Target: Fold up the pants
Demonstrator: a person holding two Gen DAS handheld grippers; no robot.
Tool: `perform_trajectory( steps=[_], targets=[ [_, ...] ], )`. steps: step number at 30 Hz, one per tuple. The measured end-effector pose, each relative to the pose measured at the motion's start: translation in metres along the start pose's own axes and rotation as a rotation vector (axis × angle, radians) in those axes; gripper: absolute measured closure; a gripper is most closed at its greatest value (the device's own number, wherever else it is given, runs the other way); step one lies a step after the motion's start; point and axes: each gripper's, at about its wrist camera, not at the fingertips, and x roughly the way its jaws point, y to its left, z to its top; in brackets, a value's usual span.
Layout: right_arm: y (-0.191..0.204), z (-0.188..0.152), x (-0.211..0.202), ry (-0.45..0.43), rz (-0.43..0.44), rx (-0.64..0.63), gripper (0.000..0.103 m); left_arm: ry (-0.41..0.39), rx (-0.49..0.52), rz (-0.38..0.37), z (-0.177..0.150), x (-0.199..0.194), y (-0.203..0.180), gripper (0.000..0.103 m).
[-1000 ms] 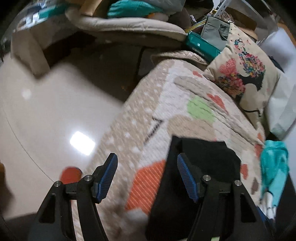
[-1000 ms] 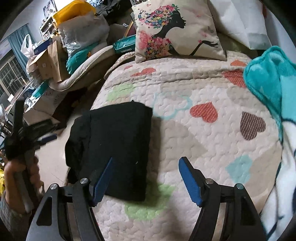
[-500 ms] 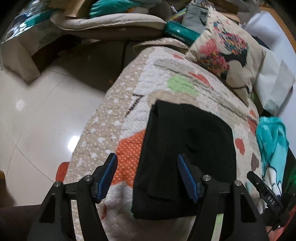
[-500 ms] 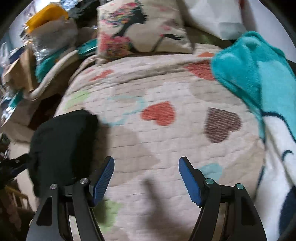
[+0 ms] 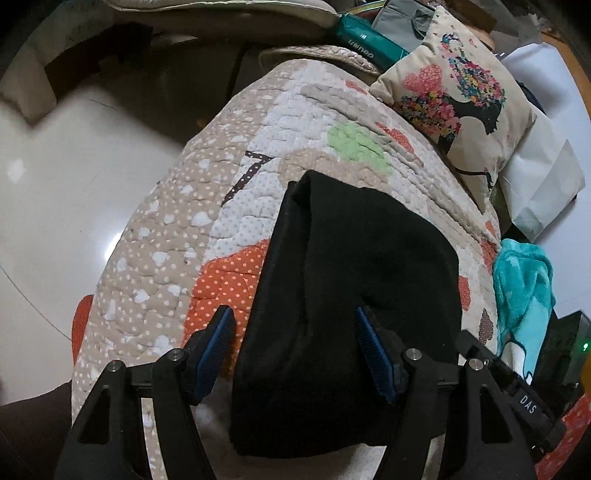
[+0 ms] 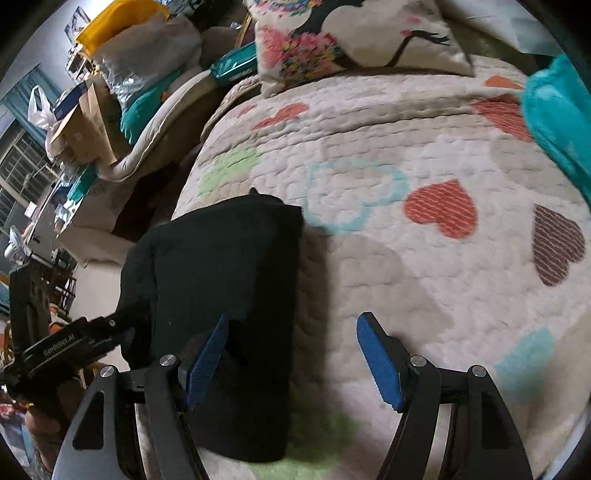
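Black pants (image 5: 354, 295) folded on quilt (image 6: 388, 258); pillow (image 5: 458, 107) beyond.

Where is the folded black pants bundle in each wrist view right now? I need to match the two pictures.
Left wrist: the folded black pants bundle fills the centre and lower middle, running down between the open left gripper fingers.
Right wrist: the bundle sits left of centre, by the left finger of the open right gripper.
Shared landmark: the cream cushion with a floral-haired silhouette, far end of the heart-patterned quilt.
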Motion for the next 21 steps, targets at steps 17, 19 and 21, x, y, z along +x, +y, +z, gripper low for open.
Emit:
perform_trajectory(
  steps=[17, 19, 21],
  targets=[
    [-0.001, 0.008, 0.020, 0.013, 0.050, -0.002, 0.026, 0.043, 0.072, 0.016, -0.001, 0.023, -0.014, 0.018],
    [-0.003, 0.009, 0.026, 0.023, 0.083, 0.022, 0.026, 0.039, 0.085, 0.013, 0.000, 0.025, -0.017, 0.018],
    [-0.008, 0.012, 0.033, 0.035, 0.129, 0.063, 0.026, 0.031, 0.093, -0.015, 0.000, 0.023, -0.018, 0.032]
  ],
)
